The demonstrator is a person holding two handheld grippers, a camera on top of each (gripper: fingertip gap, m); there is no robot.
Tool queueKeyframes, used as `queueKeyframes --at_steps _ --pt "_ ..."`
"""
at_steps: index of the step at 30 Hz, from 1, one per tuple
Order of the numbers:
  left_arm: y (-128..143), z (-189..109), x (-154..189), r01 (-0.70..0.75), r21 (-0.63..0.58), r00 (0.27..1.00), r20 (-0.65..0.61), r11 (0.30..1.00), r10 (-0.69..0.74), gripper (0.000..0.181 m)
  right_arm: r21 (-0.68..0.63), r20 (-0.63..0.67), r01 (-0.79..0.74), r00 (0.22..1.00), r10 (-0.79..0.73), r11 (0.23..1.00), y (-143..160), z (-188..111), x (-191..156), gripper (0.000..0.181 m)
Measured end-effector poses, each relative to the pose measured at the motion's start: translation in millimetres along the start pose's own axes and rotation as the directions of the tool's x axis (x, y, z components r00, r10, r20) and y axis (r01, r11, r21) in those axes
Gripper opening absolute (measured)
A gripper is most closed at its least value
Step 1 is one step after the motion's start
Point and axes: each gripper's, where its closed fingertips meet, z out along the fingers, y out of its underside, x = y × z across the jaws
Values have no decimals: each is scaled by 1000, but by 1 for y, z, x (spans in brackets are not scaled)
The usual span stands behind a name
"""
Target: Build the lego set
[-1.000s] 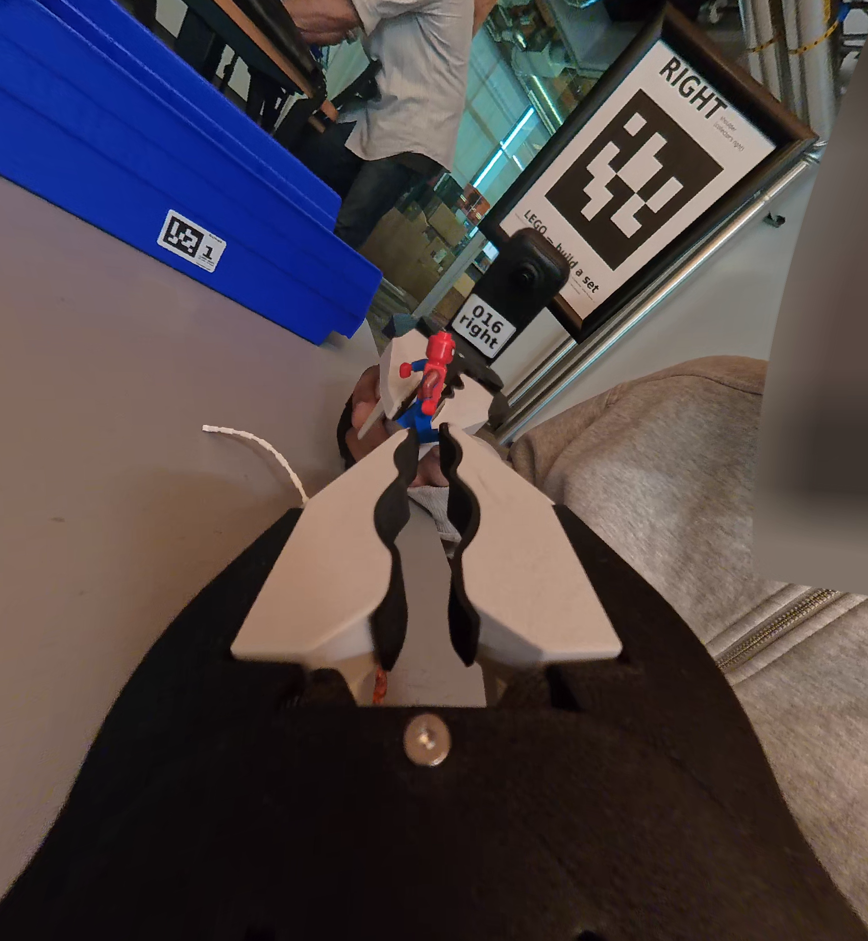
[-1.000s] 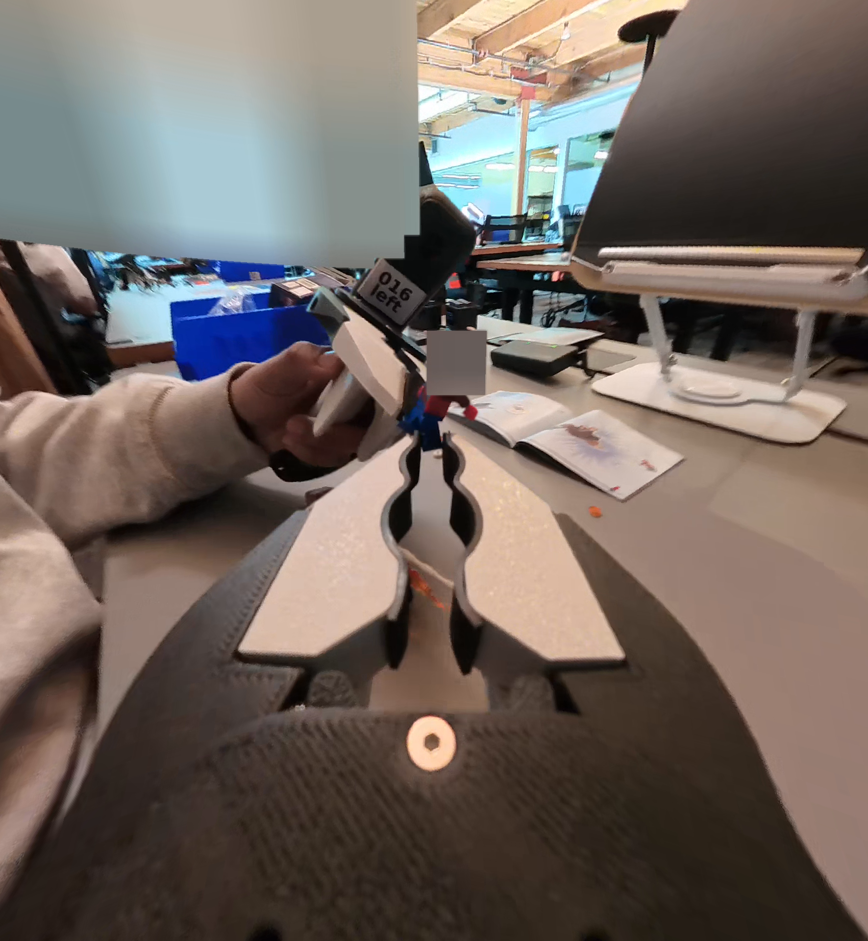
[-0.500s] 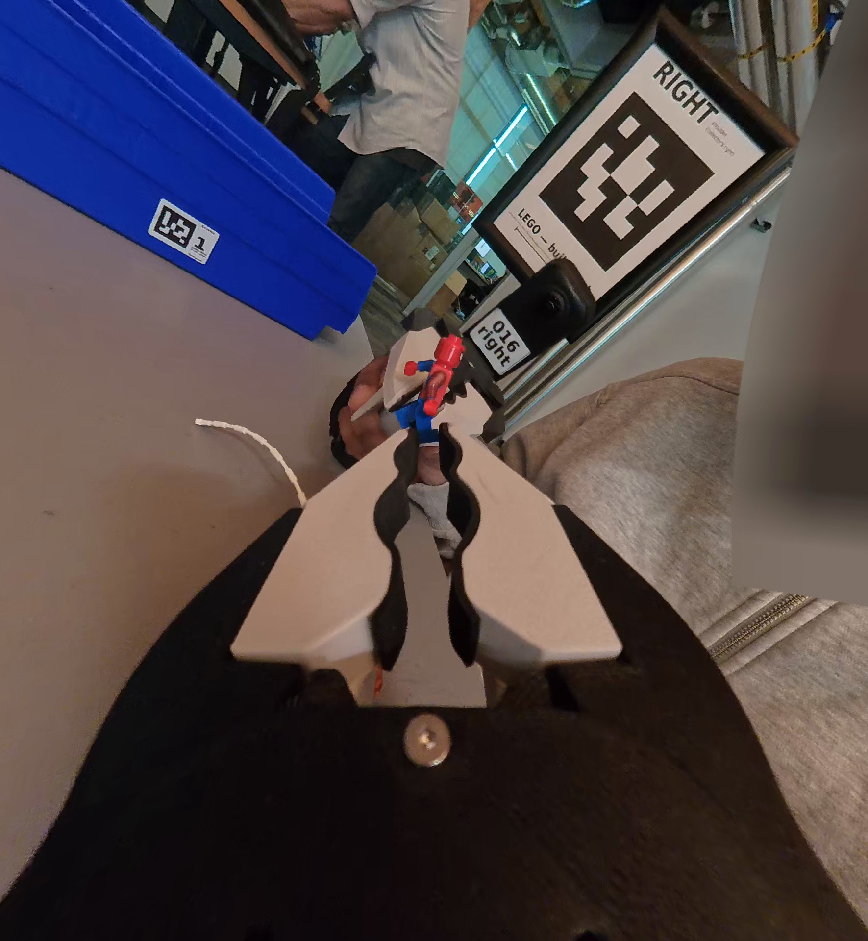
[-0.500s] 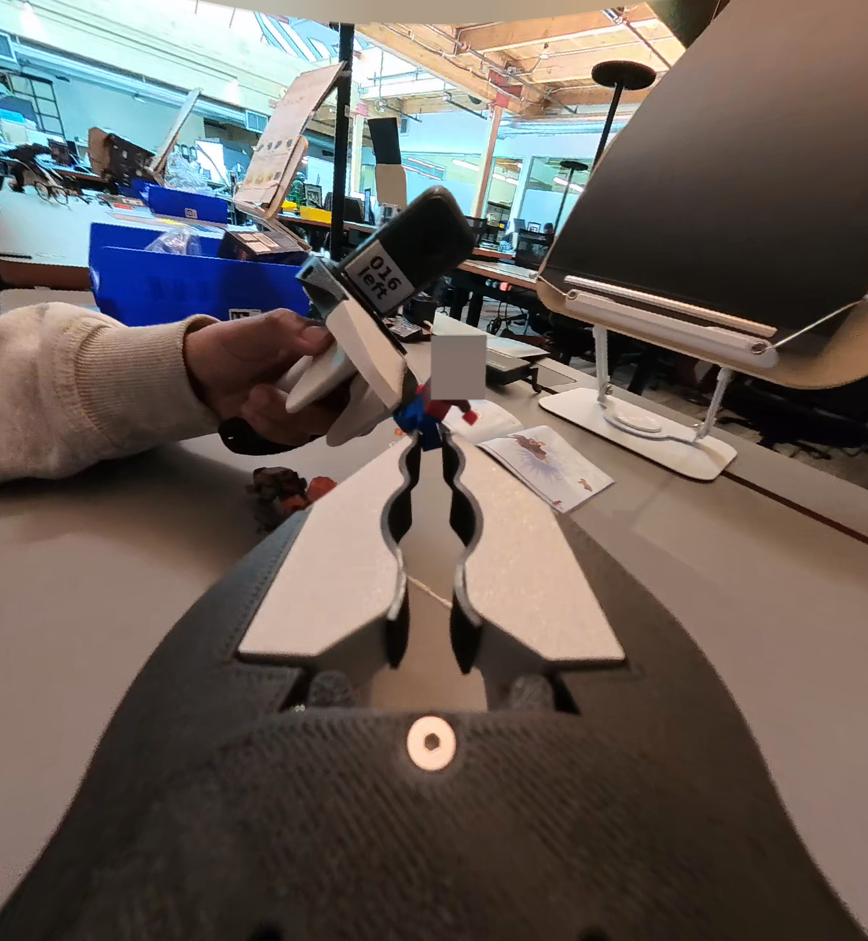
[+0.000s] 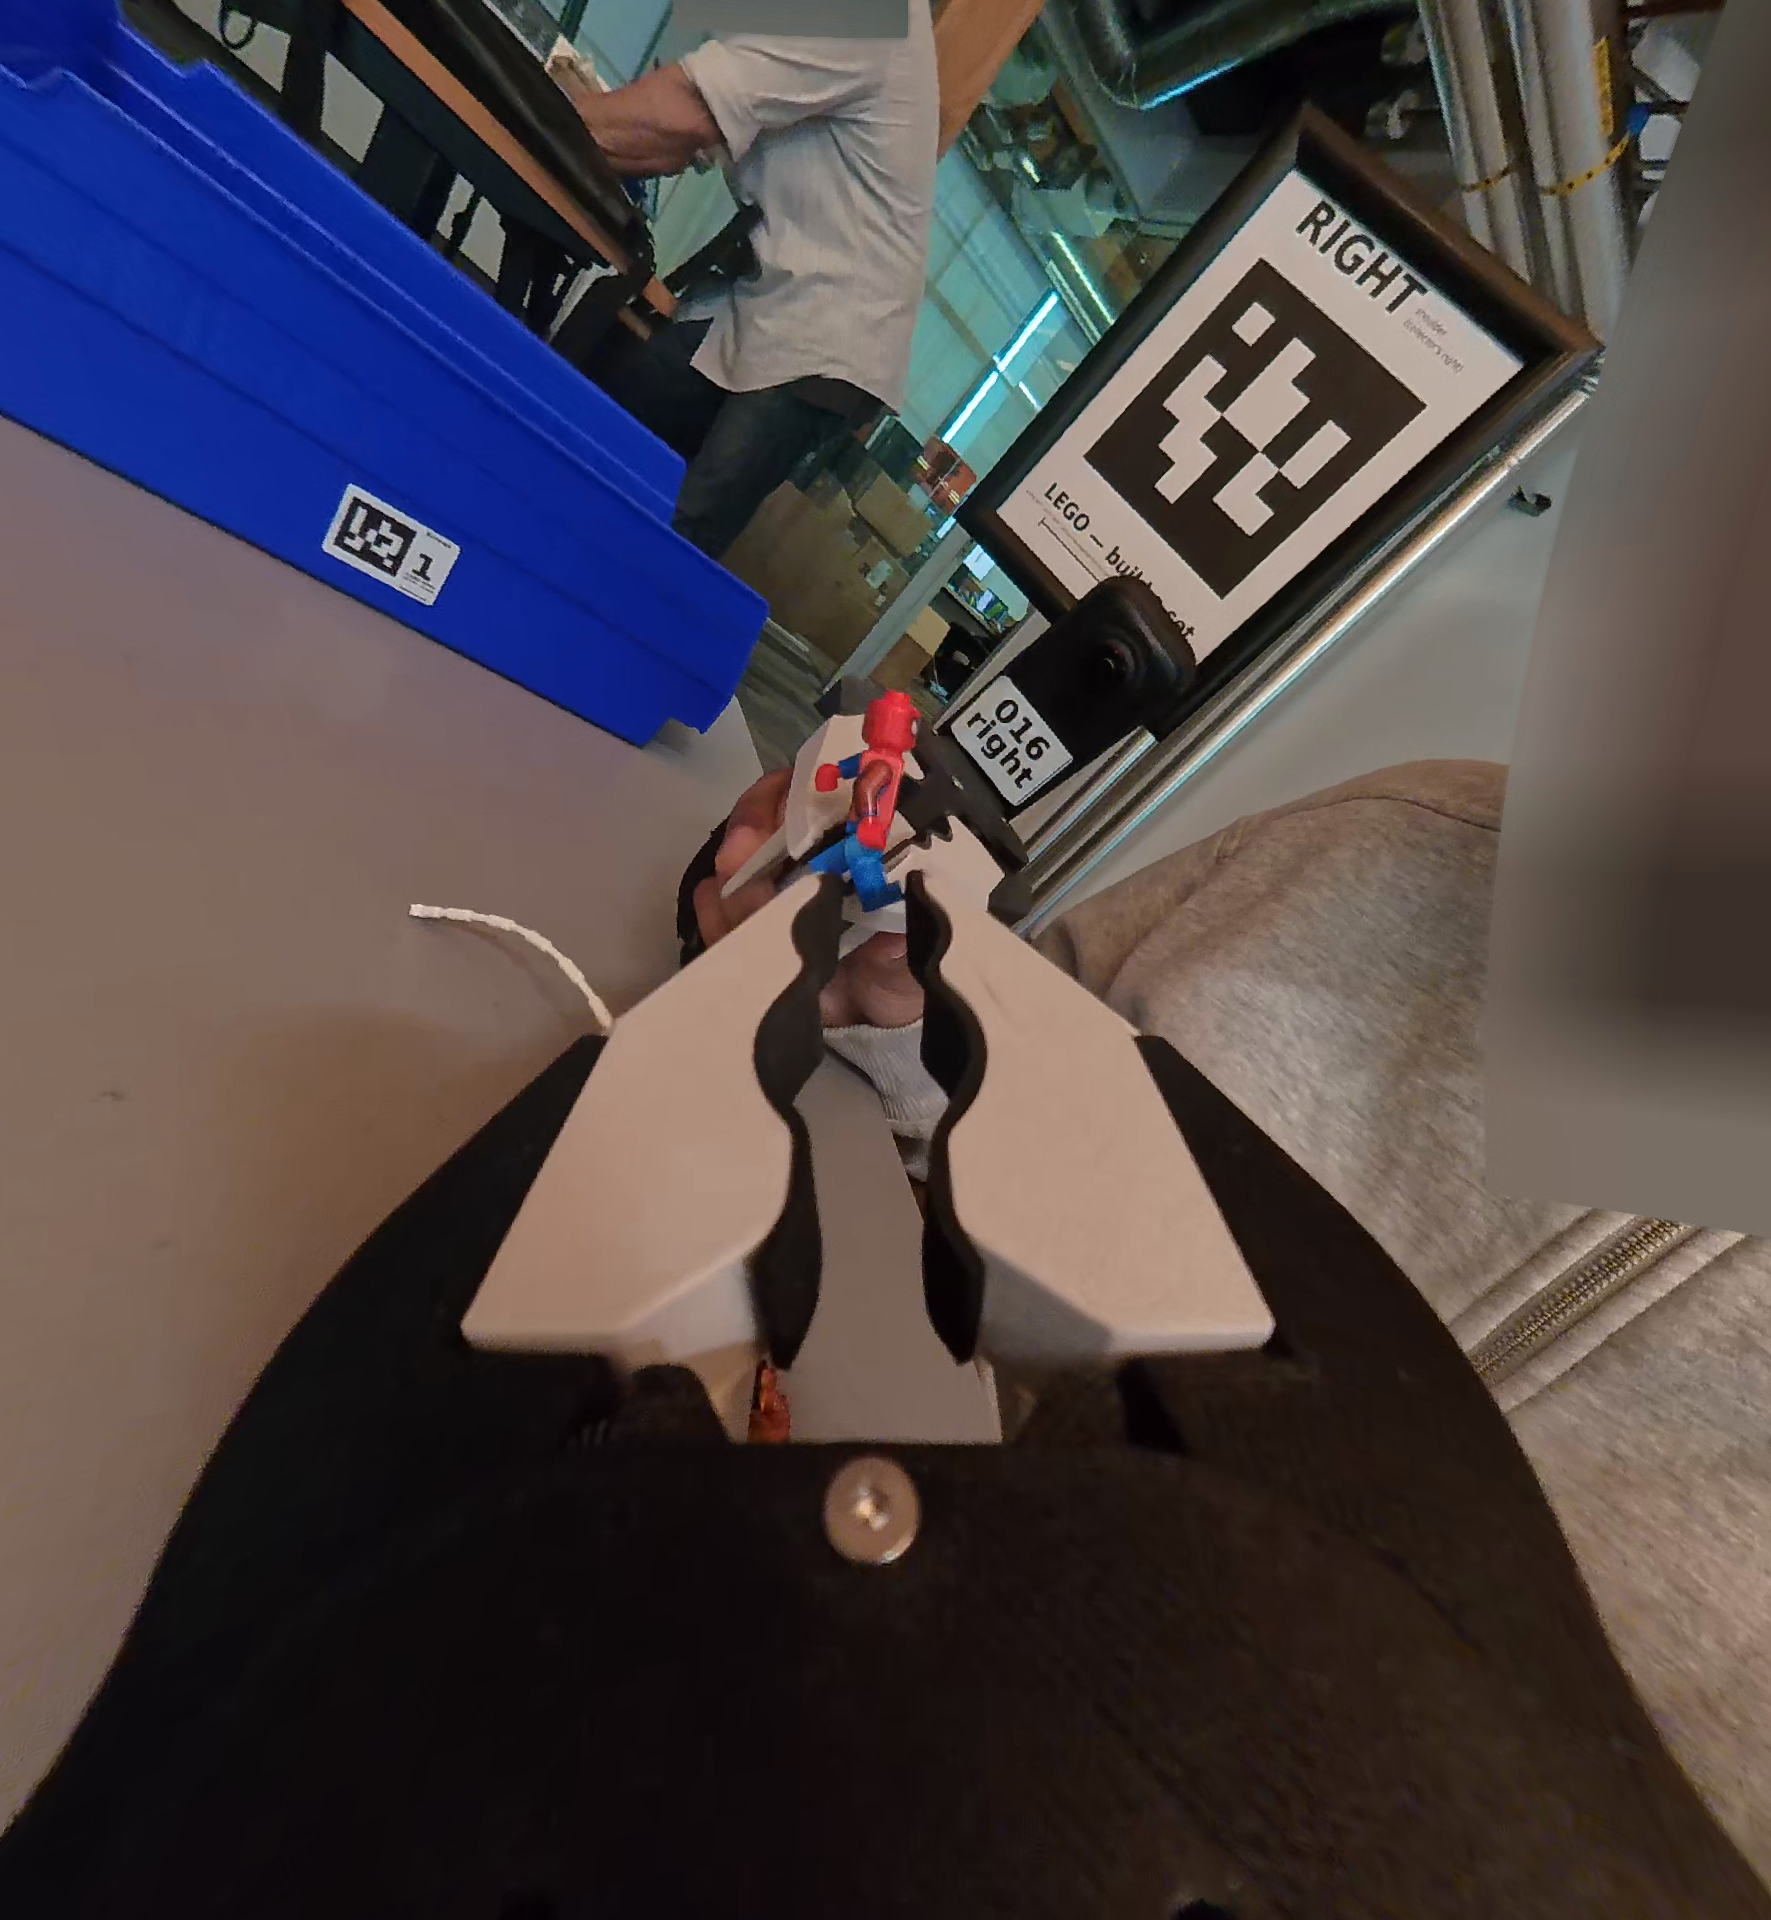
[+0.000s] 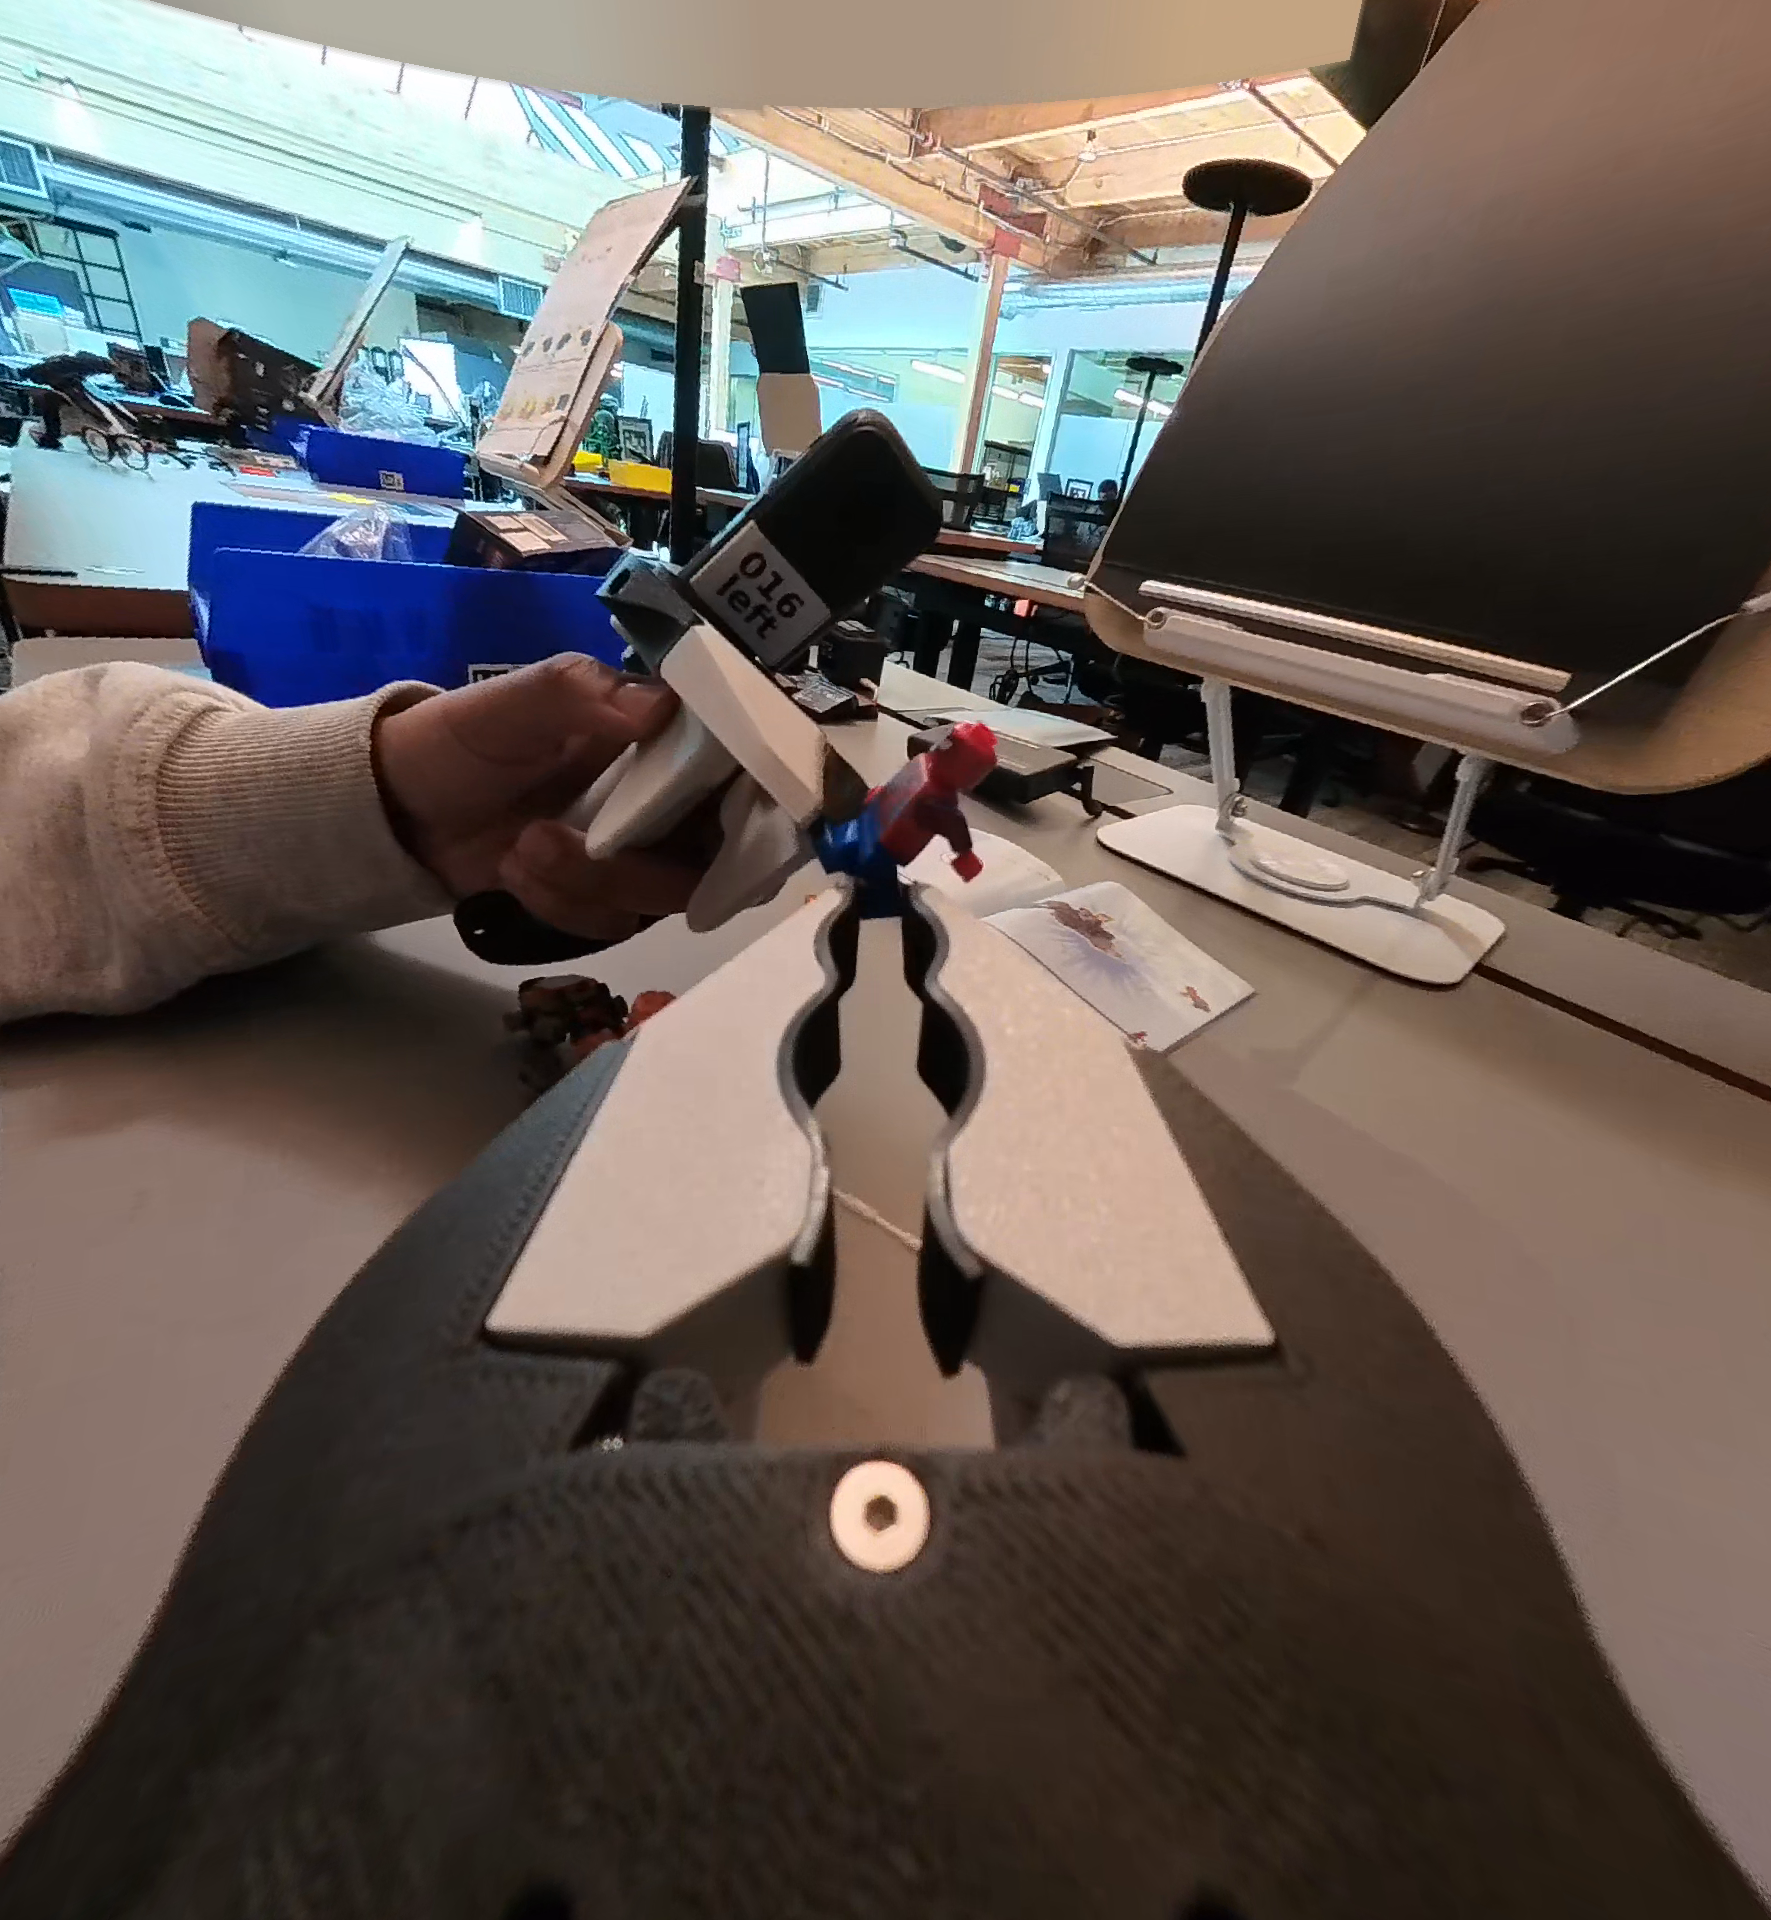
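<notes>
A red and blue minifigure [image 5: 876,790] is held up above the grey table [image 5: 185,935]. My left gripper [image 5: 865,894] is shut on its blue legs. In the right wrist view the minifigure [image 6: 922,810] leans to the right, and my right gripper [image 6: 876,899] is shut on its lower legs. The left gripper [image 6: 808,831] comes in from the left there and meets the figure at the hips. The right gripper's fingers [image 5: 813,800] show behind the figure in the left wrist view.
A blue bin [image 5: 237,364] stands at the table's far side. A white string [image 5: 507,930] lies on the table. A small pile of dark red-brown pieces [image 6: 569,1013], an open booklet [image 6: 1120,956] and a tablet stand [image 6: 1328,883] are on the table. A person [image 5: 808,208] stands behind. Left and right tips are no more than a few centimetres apart.
Both grippers keep hold of the minifigure. The right gripper has turned and risen, so its view swung from the sleeve toward the room; the dark pieces on the table came into sight.
</notes>
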Motion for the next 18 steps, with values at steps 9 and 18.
queueKeyframes --at_steps 9,18 --pt "-2 0 -2 -12 13 1000 14 1000 12 16 10 28 -53 998 53 999 0 0 -1 6" --pt "-5 -1 -3 -14 38 1000 21 999 13 13 -15 69 -66 995 67 998 5 3 -8 6"
